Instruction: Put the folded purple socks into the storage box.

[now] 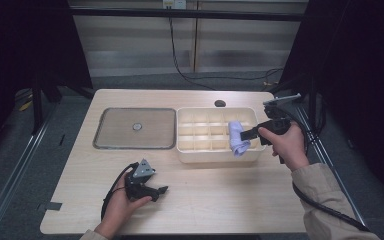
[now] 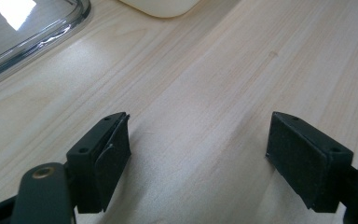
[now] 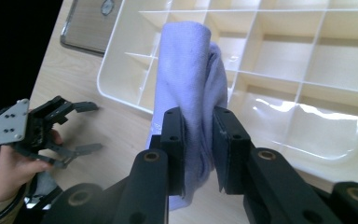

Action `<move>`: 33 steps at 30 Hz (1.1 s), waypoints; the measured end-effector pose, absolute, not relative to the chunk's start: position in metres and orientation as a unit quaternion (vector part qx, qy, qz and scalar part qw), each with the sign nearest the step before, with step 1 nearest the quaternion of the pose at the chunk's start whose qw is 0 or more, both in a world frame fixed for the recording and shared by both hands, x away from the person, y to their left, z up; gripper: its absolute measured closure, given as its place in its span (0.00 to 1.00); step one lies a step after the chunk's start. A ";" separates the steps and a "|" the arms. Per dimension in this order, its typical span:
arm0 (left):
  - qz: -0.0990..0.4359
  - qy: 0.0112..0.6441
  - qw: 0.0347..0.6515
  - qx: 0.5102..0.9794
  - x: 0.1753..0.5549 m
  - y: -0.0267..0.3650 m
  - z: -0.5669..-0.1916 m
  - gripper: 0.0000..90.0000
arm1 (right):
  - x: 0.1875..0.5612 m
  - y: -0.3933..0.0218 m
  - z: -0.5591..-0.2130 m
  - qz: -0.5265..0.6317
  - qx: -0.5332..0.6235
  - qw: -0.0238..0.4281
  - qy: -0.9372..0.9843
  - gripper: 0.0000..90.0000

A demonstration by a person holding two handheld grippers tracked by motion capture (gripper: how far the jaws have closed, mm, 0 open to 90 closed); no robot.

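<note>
On the left side of the table [image 1: 80, 210], the left gripper [image 1: 157, 192] rests low near the front edge with its jaws standing apart and nothing between them; in the left gripper view there is just bare wood between the two pads, so it is released and idle. Behind it lies a flat metal tray [image 1: 105, 142], and just beside that stands the cream divided box [image 1: 190, 155]. Further right, the right gripper [image 3: 198, 149] is clenched on a folded lilac cloth [image 3: 189, 84], which is held above the right part of the box, with its lower end hanging near the front wall. The risk, as I judge it, is mainly with this cloth: it is soft and pinched only at a narrow part, so it could slip out or unfold if the hand tilts. The hanging end could also catch on a divider or on the front wall and drag the light box, since the left gripper is well apart and does not hold the box steady. If released too early, the cloth may land across two compartments.
</note>
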State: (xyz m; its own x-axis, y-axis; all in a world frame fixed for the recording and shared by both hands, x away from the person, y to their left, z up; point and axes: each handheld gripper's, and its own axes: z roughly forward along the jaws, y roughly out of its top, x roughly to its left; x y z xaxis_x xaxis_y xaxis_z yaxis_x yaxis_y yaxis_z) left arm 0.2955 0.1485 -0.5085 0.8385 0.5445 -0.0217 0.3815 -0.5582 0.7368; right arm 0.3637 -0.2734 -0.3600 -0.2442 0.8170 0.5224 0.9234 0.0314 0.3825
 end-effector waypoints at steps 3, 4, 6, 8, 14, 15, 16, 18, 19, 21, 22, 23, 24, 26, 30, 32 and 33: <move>0.105 0.264 0.389 0.876 0.295 0.148 -0.509 0.23 | 0.367 -0.277 -0.360 -0.331 -0.613 0.071 -0.714 0.84; 0.105 0.264 0.389 0.876 0.295 0.148 -0.509 0.23 | 0.367 -0.277 -0.359 -0.329 -0.615 0.073 -0.713 0.84; 0.105 0.264 0.389 0.877 0.295 0.148 -0.508 0.23 | 0.368 -0.278 -0.359 -0.329 -0.615 0.069 -0.713 0.84; 0.105 0.264 0.389 0.876 0.295 0.148 -0.508 0.23 | 0.369 -0.279 -0.359 -0.326 -0.616 0.069 -0.714 0.84; 0.105 0.264 0.389 0.876 0.295 0.148 -0.509 0.23 | 0.373 -0.282 -0.359 -0.315 -0.623 0.061 -0.714 0.84; 0.105 0.264 0.389 0.876 0.295 0.148 -0.509 0.23 | 0.374 -0.282 -0.359 -0.314 -0.623 0.060 -0.714 0.84; 0.105 0.264 0.389 0.876 0.295 0.148 -0.509 0.23 | 0.375 -0.283 -0.359 -0.312 -0.623 0.058 -0.715 0.84; 0.105 0.264 0.389 0.876 0.295 0.148 -0.509 0.23 | 0.376 -0.283 -0.360 -0.304 -0.626 0.054 -0.716 0.84; 0.105 0.264 0.389 0.876 0.295 0.148 -0.508 0.23 | 0.377 -0.284 -0.360 -0.304 -0.626 0.053 -0.716 0.84; 0.105 0.264 0.389 0.876 0.295 0.148 -0.509 0.23 | 0.379 -0.286 -0.360 -0.304 -0.629 0.053 -0.714 0.84; 0.105 0.264 0.389 0.876 0.295 0.148 -0.509 0.23 | 0.380 -0.286 -0.361 -0.303 -0.631 0.052 -0.712 0.84; 0.105 0.264 0.389 0.876 0.295 0.148 -0.508 0.23 | 0.381 -0.288 -0.361 -0.299 -0.632 0.049 -0.714 0.84; 0.105 0.264 0.389 0.877 0.295 0.148 -0.508 0.23 | 0.381 -0.289 -0.361 -0.299 -0.634 0.049 -0.711 0.84; 0.105 0.264 0.388 0.877 0.295 0.148 -0.508 0.23 | 0.383 -0.291 -0.361 -0.297 -0.635 0.045 -0.711 0.84; 0.104 0.264 0.388 0.877 0.295 0.148 -0.508 0.23 | 0.386 -0.295 -0.361 -0.292 -0.641 0.039 -0.708 0.84; 0.105 0.264 0.388 0.877 0.295 0.148 -0.508 0.23 | 0.387 -0.298 -0.362 -0.287 -0.644 0.035 -0.708 0.84; 0.105 0.264 0.389 0.877 0.295 0.148 -0.508 0.23 | 0.388 -0.299 -0.363 -0.285 -0.646 0.035 -0.708 0.84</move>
State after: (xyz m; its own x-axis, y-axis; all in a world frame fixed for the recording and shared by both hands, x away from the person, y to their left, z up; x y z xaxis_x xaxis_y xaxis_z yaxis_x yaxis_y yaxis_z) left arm 0.2955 0.1485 -0.5084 0.8385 0.5444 -0.0221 0.3820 -0.5584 0.7364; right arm 0.3884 -0.2989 -0.3631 -0.1641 0.8936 0.4177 0.9334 0.0037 0.3589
